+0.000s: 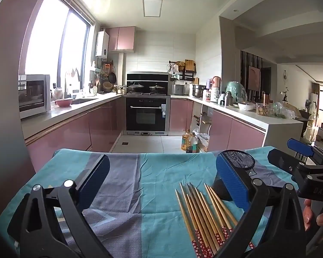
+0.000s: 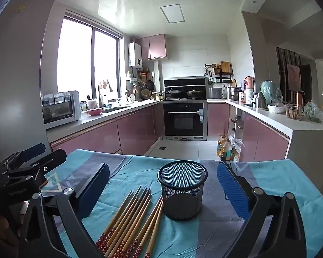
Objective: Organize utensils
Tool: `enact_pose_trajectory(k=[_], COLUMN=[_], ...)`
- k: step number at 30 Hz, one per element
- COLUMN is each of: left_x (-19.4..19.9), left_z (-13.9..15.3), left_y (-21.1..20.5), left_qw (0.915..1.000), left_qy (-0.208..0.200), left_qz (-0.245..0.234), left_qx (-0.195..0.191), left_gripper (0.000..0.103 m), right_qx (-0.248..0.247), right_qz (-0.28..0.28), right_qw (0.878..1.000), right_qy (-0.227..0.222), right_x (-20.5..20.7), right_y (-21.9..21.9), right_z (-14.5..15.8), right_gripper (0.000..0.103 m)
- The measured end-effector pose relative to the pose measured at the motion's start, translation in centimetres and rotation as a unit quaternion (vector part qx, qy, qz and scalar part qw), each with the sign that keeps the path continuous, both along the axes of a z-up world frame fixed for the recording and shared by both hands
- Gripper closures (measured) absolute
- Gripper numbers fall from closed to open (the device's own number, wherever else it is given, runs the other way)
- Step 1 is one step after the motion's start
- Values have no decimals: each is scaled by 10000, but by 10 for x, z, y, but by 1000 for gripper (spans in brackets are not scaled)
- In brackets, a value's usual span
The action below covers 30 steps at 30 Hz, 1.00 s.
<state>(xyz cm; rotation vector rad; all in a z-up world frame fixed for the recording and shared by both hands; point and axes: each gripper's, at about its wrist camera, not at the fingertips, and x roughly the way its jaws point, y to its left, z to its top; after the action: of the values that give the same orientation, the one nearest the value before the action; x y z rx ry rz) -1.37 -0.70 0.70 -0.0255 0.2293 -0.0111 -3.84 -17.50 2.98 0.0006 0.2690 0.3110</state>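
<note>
Left tongs (image 1: 161,185): black plastic frame, blue ribbed pads, silver pivot screws | Right tongs (image 2: 163,189): same black frame, blue textured pads, silver screws; white lettering on black body | Fingertips (image 1: 308,212): bare, sleeve unseen

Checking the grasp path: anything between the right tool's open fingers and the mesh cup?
Right wrist view: the right tool is open, empty. Mesh cup stands upright between its fingers. Chopsticks lie left of the cup, on the tablecloth.
</note>
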Motion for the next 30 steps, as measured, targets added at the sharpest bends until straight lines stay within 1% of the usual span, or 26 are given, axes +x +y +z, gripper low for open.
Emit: enact_pose_trajectory(k=[18, 30], left_x=[-6, -9], left_z=[-1, 2], left_y=[0, -3], left_qw=[9999, 9998], left_qy=[-134, -173], left_qz=[-46, -40], left_qx=[-65, -56], left_gripper=[6, 6], right_qx=[21, 52], right_qz=[-95, -94], right_qw=[9999, 9998], right_qy=[-138, -143], right_x=[-1, -1], right_y=[-6, -9], right_z=[0, 1], right_gripper=[6, 6])
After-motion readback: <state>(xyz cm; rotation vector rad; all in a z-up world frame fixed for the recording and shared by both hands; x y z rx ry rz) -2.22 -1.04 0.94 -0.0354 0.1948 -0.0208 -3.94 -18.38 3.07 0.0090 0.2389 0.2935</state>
